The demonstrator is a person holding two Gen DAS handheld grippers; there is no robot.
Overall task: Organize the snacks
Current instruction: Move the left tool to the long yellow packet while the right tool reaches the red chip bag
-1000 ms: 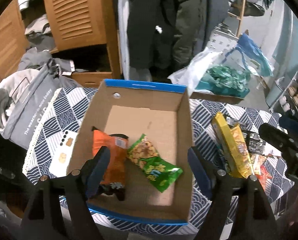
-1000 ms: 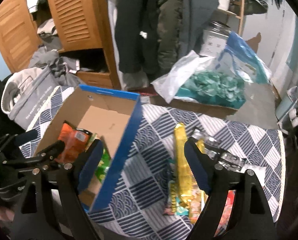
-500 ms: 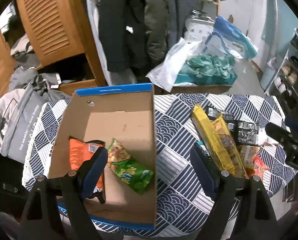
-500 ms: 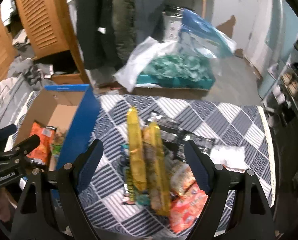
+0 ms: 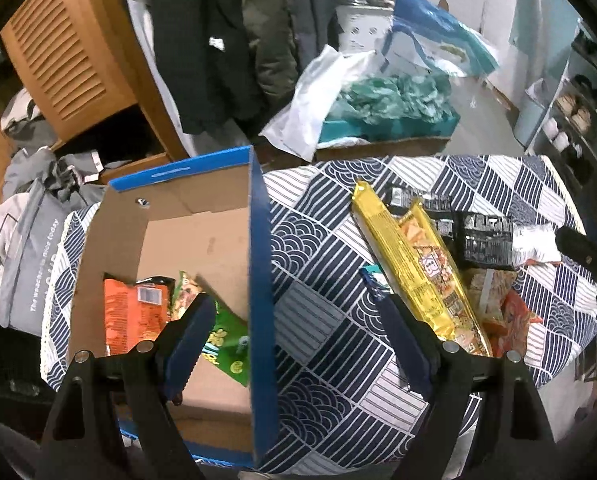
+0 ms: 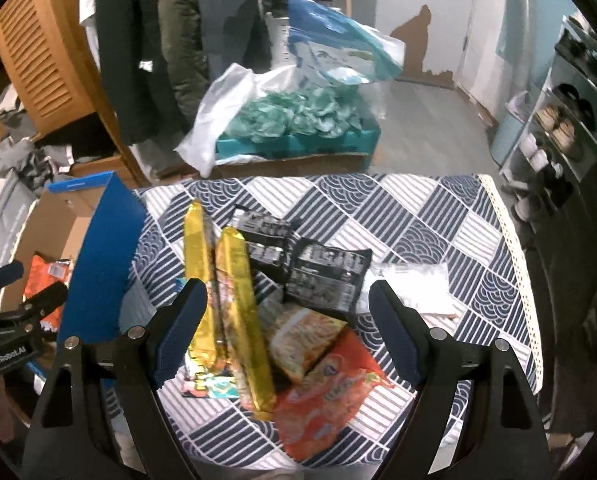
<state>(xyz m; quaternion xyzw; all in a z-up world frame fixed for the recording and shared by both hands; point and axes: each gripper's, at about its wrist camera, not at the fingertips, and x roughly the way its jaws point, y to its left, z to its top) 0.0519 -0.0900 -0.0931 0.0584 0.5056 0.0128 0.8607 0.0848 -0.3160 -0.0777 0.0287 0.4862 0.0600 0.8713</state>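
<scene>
A blue-edged cardboard box (image 5: pixel 260 264) stands on the left of the patterned table. It holds an orange snack bag (image 5: pixel 128 316) and a green snack bag (image 5: pixel 228 344). A pile of snacks lies to its right: two long yellow packs (image 6: pixel 238 304), black packets (image 6: pixel 326 276), an orange bag (image 6: pixel 330 400) and a noodle pack (image 6: pixel 302 340). My left gripper (image 5: pixel 294 344) is open over the box's right wall. My right gripper (image 6: pixel 286 336) is open and empty above the pile. The left gripper also shows in the right wrist view (image 6: pixel 22 312).
The table's navy-and-white cloth (image 6: pixel 438 220) reaches its right edge near shelves (image 6: pixel 570 120). A teal box with plastic bags (image 6: pixel 294 128) sits on the floor behind. A wooden wardrobe (image 5: pixel 70 64), hanging coats and a grey bag (image 5: pixel 22 248) are at the left.
Both grippers have swung to the right, away from the box interior toward the snack pile. Both stay open and empty. Nothing on the table has moved.
</scene>
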